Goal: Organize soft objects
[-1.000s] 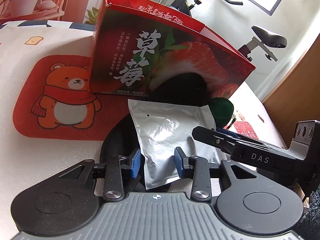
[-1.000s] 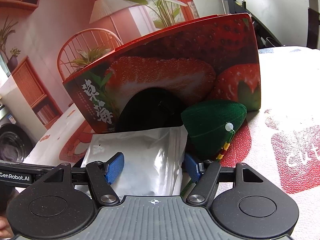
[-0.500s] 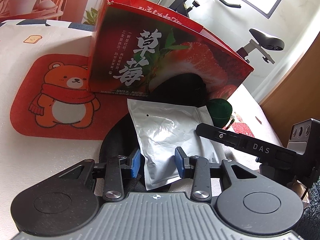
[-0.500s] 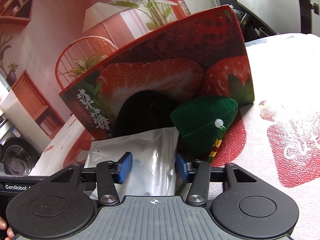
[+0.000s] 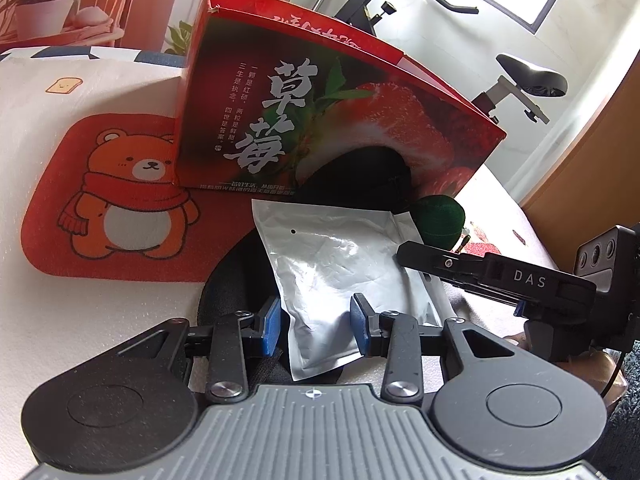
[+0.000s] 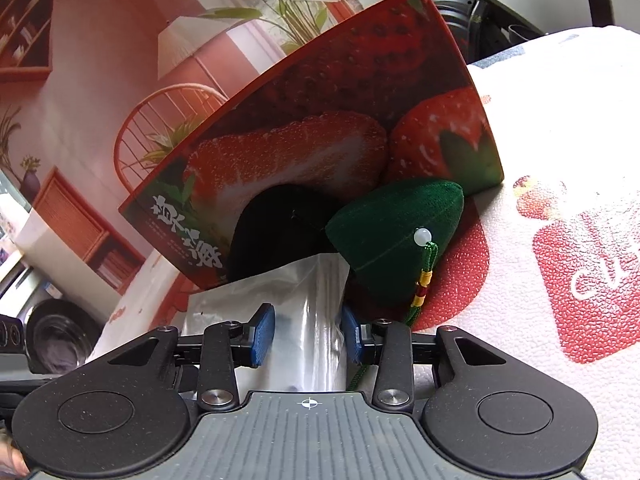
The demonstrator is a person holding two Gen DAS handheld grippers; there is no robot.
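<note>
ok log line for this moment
left gripper: around silver pouch | right gripper: around same pouch | green plush: beside strawberry box
</note>
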